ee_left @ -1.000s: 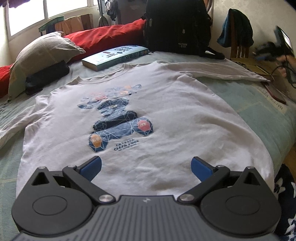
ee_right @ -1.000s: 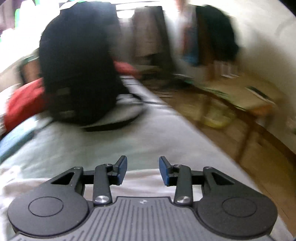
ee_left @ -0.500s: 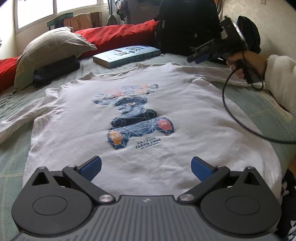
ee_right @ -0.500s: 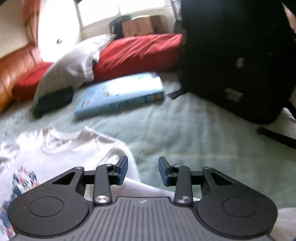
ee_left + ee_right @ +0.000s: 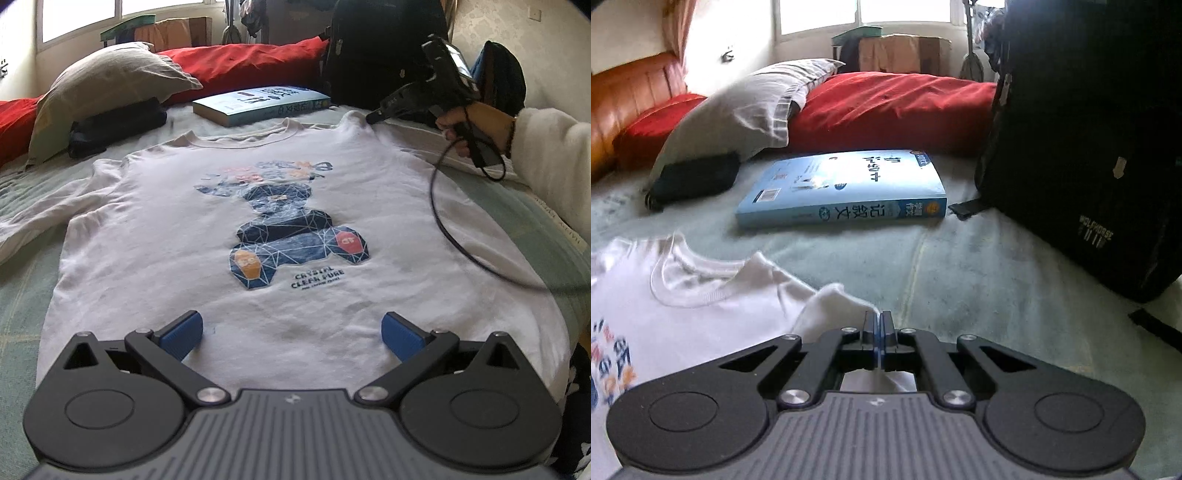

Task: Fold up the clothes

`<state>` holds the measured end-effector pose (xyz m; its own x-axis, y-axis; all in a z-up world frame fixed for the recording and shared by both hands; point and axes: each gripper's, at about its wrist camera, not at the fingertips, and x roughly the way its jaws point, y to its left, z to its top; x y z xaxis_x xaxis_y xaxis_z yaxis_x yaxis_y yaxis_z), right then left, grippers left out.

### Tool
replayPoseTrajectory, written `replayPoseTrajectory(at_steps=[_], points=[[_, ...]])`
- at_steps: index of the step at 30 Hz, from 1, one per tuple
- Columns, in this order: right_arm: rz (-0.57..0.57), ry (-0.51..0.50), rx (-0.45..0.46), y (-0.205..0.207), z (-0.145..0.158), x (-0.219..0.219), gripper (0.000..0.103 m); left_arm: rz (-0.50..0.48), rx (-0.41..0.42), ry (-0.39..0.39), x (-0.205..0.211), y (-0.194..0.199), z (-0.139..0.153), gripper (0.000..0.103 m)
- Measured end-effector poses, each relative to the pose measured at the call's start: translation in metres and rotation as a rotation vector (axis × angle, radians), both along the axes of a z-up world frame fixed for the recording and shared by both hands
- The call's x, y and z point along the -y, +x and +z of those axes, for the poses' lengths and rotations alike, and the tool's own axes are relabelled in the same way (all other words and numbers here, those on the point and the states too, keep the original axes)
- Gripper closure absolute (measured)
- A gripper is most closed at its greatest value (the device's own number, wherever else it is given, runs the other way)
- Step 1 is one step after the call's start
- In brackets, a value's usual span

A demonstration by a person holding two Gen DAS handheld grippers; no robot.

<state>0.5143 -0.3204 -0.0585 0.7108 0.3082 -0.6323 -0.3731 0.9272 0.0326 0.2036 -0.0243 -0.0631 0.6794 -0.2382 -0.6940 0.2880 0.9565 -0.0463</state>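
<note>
A white long-sleeved shirt (image 5: 177, 229) with a blue bear print lies flat, front up, on a pale green bed; it also shows in the right wrist view (image 5: 701, 310). My left gripper (image 5: 291, 334) is open and empty, just above the shirt's bottom hem. My right gripper (image 5: 878, 325) is shut on the shirt's right shoulder, with a fold of white cloth bunched at its tips. In the left wrist view the right gripper (image 5: 373, 117) touches that shoulder near the collar, held by a hand in a white sleeve.
A blue book (image 5: 842, 188) lies beyond the collar. A black backpack (image 5: 1086, 140) stands at the right. A grey pillow (image 5: 107, 88), a black pouch (image 5: 118, 125) and red cushions (image 5: 251, 66) lie at the head of the bed. A black cable (image 5: 458, 243) hangs over the shirt.
My right gripper swung in over the bed, came down on the shirt's right shoulder and shut on it. My left gripper stayed open at the hem, shifting slightly left.
</note>
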Motion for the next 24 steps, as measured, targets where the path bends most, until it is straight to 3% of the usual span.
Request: replayPoseTrajectory(at_steps=[4, 8, 9, 12, 15, 20, 24], points=[[-0.072, 0.079, -0.002, -0.013, 0.007, 0.025, 0.093, 0.001, 0.002, -0.003, -0.001, -0.001, 0.001, 0.001], [-0.125, 0.113, -0.016, -0.05, 0.011, 0.062, 0.092, -0.005, 0.003, -0.008, 0.001, -0.002, 0.001, 0.001], [-0.127, 0.126, -0.026, -0.06, 0.007, 0.069, 0.087, -0.009, 0.001, -0.006, 0.001, -0.002, 0.001, 0.001], [-0.164, 0.117, -0.157, -0.086, -0.021, 0.092, 0.082, -0.009, -0.001, 0.01, 0.005, -0.002, 0.0, 0.001], [-0.126, 0.146, -0.165, -0.107, -0.021, 0.109, 0.082, -0.011, -0.004, 0.016, 0.008, -0.003, 0.001, 0.001], [-0.213, 0.114, -0.046, -0.089, 0.014, 0.129, 0.078, -0.021, 0.001, 0.03, 0.016, -0.005, 0.005, 0.001], [-0.232, 0.065, -0.011, -0.059, 0.015, 0.128, 0.072, -0.026, 0.0, 0.051, 0.021, -0.006, 0.004, 0.001]])
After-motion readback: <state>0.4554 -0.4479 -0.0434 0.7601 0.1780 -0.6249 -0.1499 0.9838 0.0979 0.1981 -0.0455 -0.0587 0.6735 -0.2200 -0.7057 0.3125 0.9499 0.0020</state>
